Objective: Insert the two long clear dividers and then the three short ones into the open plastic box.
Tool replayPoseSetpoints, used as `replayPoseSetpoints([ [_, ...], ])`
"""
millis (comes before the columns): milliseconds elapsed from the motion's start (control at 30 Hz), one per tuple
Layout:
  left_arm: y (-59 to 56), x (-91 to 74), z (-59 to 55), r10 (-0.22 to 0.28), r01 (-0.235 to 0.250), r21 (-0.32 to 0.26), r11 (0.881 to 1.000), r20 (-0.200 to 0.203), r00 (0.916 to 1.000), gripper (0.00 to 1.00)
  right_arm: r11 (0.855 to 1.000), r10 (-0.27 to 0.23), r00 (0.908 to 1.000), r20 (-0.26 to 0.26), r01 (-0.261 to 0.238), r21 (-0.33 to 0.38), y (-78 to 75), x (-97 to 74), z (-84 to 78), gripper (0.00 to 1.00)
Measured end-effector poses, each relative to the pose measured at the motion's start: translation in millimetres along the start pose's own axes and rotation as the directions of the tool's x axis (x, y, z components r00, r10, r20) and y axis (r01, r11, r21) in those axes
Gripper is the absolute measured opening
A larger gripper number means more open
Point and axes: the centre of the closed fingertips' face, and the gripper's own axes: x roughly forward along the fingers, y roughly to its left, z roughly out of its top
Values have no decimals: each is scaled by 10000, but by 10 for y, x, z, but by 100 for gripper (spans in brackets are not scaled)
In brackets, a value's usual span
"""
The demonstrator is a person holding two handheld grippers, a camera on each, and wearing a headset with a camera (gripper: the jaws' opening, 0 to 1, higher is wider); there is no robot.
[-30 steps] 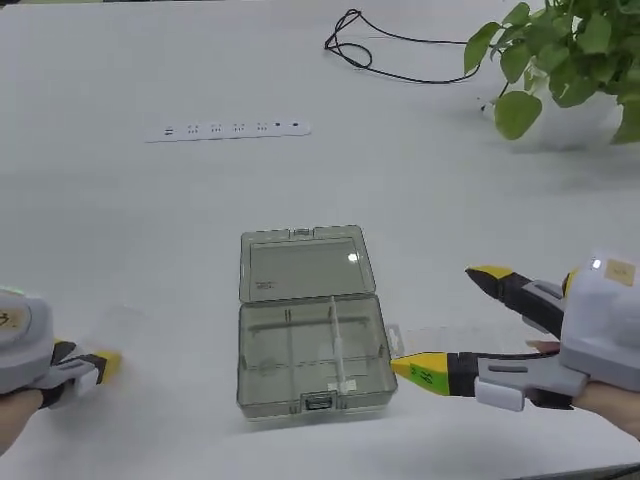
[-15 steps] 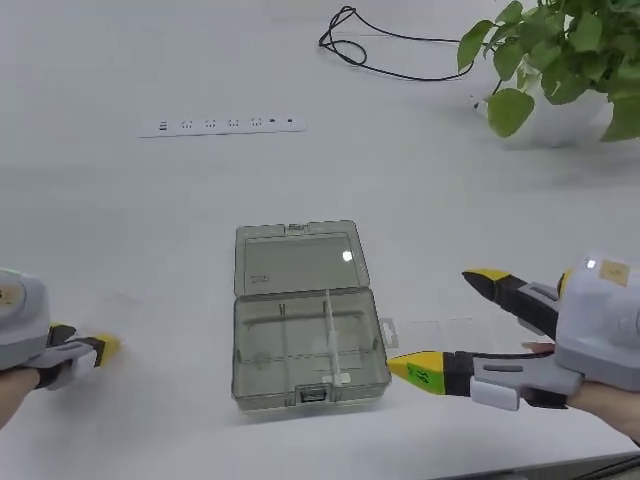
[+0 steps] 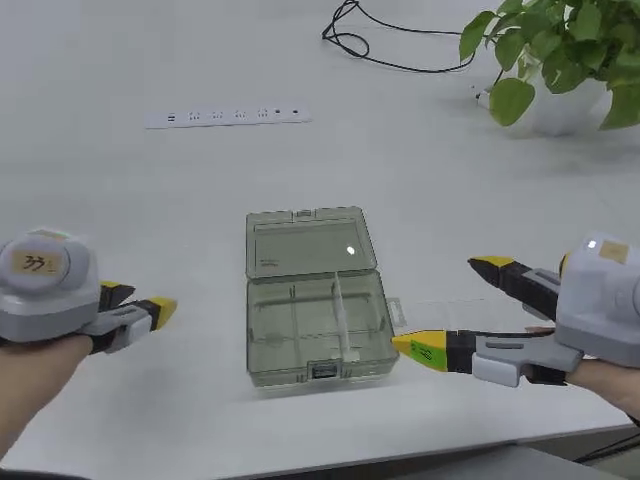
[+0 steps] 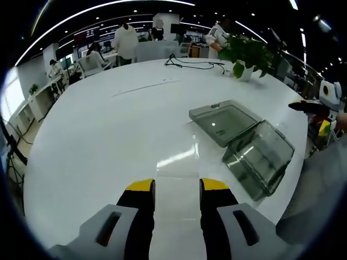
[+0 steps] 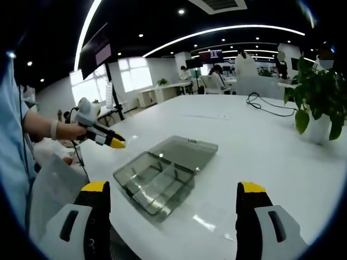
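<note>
The open clear-grey box (image 3: 315, 325) lies at the table's middle, its lid (image 3: 308, 240) folded back flat. One long clear divider (image 3: 342, 318) stands inside it, running front to back. Faint clear dividers (image 3: 432, 312) lie on the table just right of the box, between the jaws of my right gripper (image 3: 452, 305), which is open wide. The right gripper view has the box (image 5: 157, 181) ahead of its spread jaws. My left gripper (image 3: 140, 303) hovers left of the box. In its own view a short clear divider (image 4: 176, 179) spans the narrow gap between its fingers (image 4: 141, 189).
A white power strip (image 3: 227, 117) lies at the back, a black cable (image 3: 400, 55) behind it, and a potted plant (image 3: 560, 50) at the back right. The table's front edge (image 3: 300, 455) runs close below the box. People stand at desks far behind.
My left gripper has risen and moved right toward the box. The right gripper has stayed put beside the box, still open.
</note>
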Motion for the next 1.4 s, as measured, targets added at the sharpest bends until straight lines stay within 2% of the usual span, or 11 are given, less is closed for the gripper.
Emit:
replayPoseSetpoints([
  [100,-174,41,107,-401,401,37,9992,287,9988,30,9998,-88,9999,73,87,170,25,21,17,97],
  [333,-460,135,291,-1063,1059,90,9943,732,9916,30,9979,-320,9992,226,307,579,49,78,88,93],
  [567,-733,154,467,-1718,1688,351,9850,1164,9782,30,9938,-437,9981,442,389,1044,96,123,145,89],
  [700,-913,148,519,-2071,2024,487,9781,1298,9697,30,9852,-463,9974,553,364,1676,146,163,172,84],
  [867,-1133,136,551,-2467,2411,557,9689,1440,9583,30,9576,-727,9929,939,432,2849,156,252,255,68],
  [1067,-1318,158,543,-2847,2774,685,9583,1459,9475,30,9512,-585,9927,1057,233,3078,246,354,294,63],
  [1300,-1461,142,582,-3052,2986,636,9522,1751,9360,30,9303,-348,9913,1266,-142,3666,346,442,307,55],
  [1400,-1504,133,590,-3124,3048,690,9499,1831,9321,30,9039,-254,9886,1485,-407,4258,381,480,337,49],
])
